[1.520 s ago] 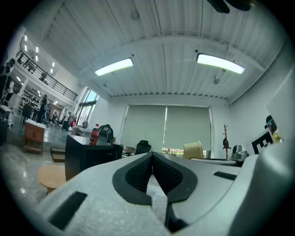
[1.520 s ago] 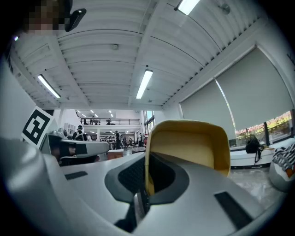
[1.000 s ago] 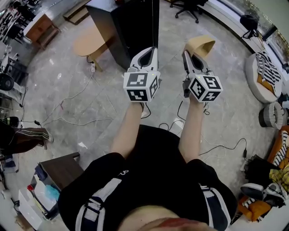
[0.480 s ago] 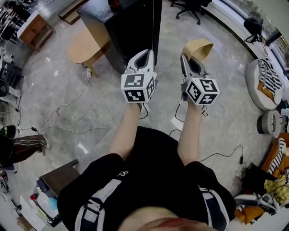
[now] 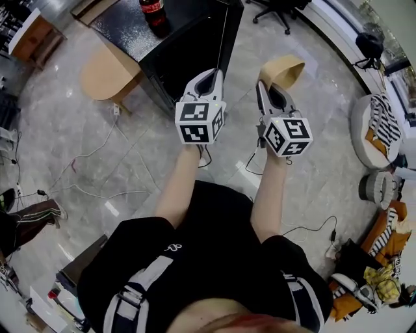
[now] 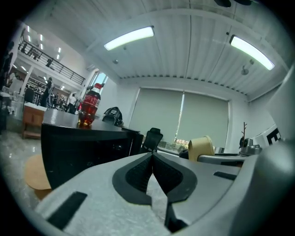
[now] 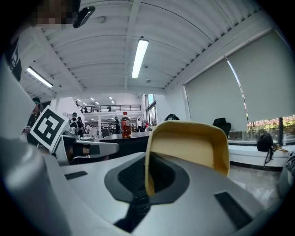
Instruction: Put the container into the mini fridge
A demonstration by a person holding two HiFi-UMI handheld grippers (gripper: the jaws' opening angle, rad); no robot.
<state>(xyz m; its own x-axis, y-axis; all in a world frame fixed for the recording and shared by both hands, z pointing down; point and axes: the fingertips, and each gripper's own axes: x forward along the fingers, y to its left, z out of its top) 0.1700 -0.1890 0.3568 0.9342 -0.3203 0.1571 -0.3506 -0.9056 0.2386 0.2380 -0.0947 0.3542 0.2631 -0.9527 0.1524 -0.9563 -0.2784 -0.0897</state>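
Right tool [image 5: 268,83]: clenched on the tan container [image 7: 189,147]. One side wall of the container is nipped between the two pads.
Container relative to right tool: the gripped wall runs edge-on down into the pads. The rest of the body stands out beyond the tips, to the far side and a little to the right. Its hollow interior shows in the right gripper view.
Container in the scene: carried in the air above the marble floor [image 5: 78,130], touching nothing but the tool. It lies right of the black mini fridge [image 5: 188,49] and apart from it.
Left tool [image 5: 209,77]: clenched, pads meeting at the tips with nothing between them. It is held level beside the right tool, to the left of the container and near the fridge's near right corner.
Marker cubes: one on the near end of each tool, left cube [image 5: 200,122] and right cube [image 5: 289,136], with a forearm of the person behind each.
Mini fridge: stands on the floor at the far side, left of centre, and its speckled dark top serves as a tabletop.
Cola bottle [image 5: 155,14]: upright on that tabletop, red label and red cap, well apart from both tools.
Rounded wooden table [image 5: 107,68]: just left of the fridge.
Cables [image 5: 97,188]: loose on the floor at the near left.
Office chair [image 5: 273,10]: far side, beyond the container.
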